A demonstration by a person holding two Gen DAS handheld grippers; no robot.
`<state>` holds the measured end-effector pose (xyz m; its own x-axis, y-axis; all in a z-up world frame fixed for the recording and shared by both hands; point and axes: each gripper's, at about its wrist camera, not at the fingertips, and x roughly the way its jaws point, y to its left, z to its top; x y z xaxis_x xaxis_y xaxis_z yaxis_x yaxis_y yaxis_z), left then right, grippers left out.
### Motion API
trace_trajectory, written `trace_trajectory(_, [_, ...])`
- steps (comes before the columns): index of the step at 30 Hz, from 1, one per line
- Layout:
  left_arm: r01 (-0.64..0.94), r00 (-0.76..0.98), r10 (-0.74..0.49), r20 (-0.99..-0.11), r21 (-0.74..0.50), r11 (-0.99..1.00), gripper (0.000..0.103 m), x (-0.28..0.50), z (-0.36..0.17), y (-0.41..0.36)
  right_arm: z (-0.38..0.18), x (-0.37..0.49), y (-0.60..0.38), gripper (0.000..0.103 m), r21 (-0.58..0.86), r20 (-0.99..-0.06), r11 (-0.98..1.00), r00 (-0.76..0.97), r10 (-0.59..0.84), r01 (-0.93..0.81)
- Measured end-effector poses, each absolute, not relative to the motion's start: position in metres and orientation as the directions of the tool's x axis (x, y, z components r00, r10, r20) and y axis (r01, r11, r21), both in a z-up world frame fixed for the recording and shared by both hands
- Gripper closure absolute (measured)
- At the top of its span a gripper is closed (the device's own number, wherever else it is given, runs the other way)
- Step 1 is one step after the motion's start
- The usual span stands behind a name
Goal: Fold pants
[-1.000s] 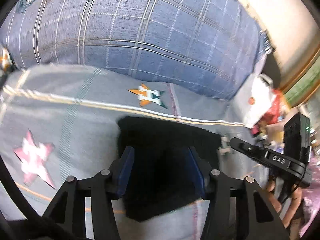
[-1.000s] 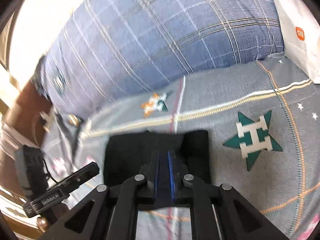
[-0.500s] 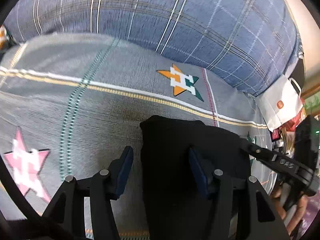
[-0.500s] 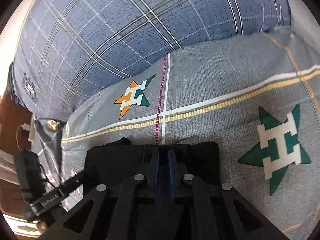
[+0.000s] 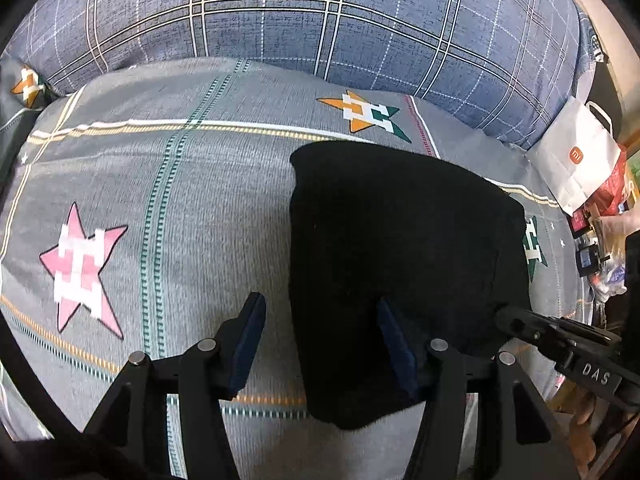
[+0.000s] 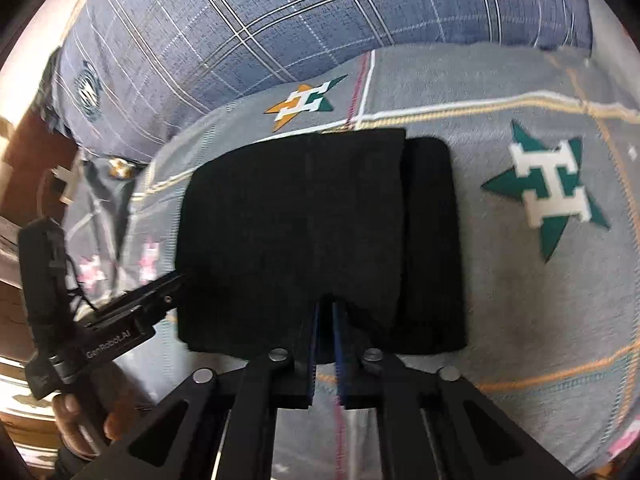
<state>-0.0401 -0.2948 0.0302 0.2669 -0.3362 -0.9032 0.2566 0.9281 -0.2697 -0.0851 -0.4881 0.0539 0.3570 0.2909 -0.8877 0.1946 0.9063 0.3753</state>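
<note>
Now the black pants (image 6: 316,224) lie folded compact; left tongs (image 5: 318,332) gape wide, right tongs (image 6: 325,312) pinch them (near edge).

Count, both wrist views. Black pants (image 6: 316,224): one, a folded bundle. Grippers: two, the left gripper (image 5: 320,320) and the right gripper (image 6: 325,308). Star prints on the grey sheet (image 5: 192,208) around the pants: one orange-green star (image 5: 366,114) beyond, one pink star (image 5: 82,268) left, one green star (image 6: 550,190) right. Plaid pillow (image 5: 320,20): one, beyond the pants. White paper bag (image 5: 578,160): one, right of the pants.
</note>
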Motion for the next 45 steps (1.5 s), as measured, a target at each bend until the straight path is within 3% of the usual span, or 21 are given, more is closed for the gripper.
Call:
trace_trajectory(5, [0.214, 0.242, -0.408, -0.88, -0.362, 0.907, 0.037, -0.038, 0.032, -0.28, 0.059, -0.088, -0.488, 0.096, 0.353, -0.884, 0.922, 0.381, 0.271, 0.162])
trace_trajectory(10, [0.197, 0.266, -0.461, -0.847, -0.42, 0.886, 0.037, -0.032, 0.041, -0.271, 0.098, -0.106, -0.526, 0.09, 0.499, -0.721, 0.845, 0.632, 0.284, 0.19])
trace_trajectory(11, [0.189, 0.253, -0.474, -0.843, -0.438, 0.879, 0.037, -0.03, 0.04, -0.269, 0.101, -0.109, -0.534, 0.076, 0.533, -0.693, 0.823, 0.66, 0.29, 0.197])
trace_trajectory(12, [0.181, 0.242, -0.483, -0.842, -0.45, 0.875, 0.037, -0.03, 0.039, -0.267, 0.102, -0.109, -0.54, 0.044, 0.562, -0.672, 0.801, 0.678, 0.297, 0.206])
trace_trajectory(14, [0.159, 0.211, -0.502, -0.839, -0.477, 0.864, 0.037, -0.028, 0.033, -0.266, 0.101, -0.11, -0.547, 0.013, 0.571, -0.669, 0.789, 0.686, 0.286, 0.228])
trace_trajectory(18, [0.144, 0.189, -0.53, -0.827, -0.51, 0.848, 0.037, -0.028, 0.027, -0.265, 0.087, -0.097, -0.545, 0.013, 0.496, -0.75, 0.82, 0.616, 0.241, 0.284])
trace_trajectory(23, [0.114, 0.131, -0.594, -0.794, -0.583, 0.804, 0.037, -0.029, 0.015, -0.266, 0.043, -0.086, -0.557, 0.018, 0.586, -0.767, 0.723, 0.539, 0.349, 0.366])
trace_trajectory(26, [0.101, 0.105, -0.59, -0.8, -0.582, 0.807, 0.037, -0.03, 0.007, -0.269, 0.039, -0.085, -0.555, 0.027, 0.504, -0.821, 0.762, 0.499, 0.276, 0.407])
trace_trajectory(28, [0.113, 0.116, -0.582, -0.805, -0.571, 0.813, 0.037, -0.032, 0.009, -0.272, 0.035, -0.084, -0.554, 0.027, 0.538, -0.805, 0.75, 0.5, 0.32, 0.386])
trace_trajectory(31, [0.107, 0.123, -0.576, -0.808, -0.566, 0.817, 0.036, -0.033, 0.009, -0.276, 0.025, -0.079, -0.543, 0.027, 0.458, -0.856, 0.791, 0.442, 0.269, 0.406])
trace_trajectory(45, [0.059, 0.17, -0.582, -0.795, -0.581, 0.812, 0.035, -0.035, 0.006, -0.277, 0.028, -0.074, -0.525, 0.026, 0.441, -0.846, 0.796, 0.489, 0.214, 0.415])
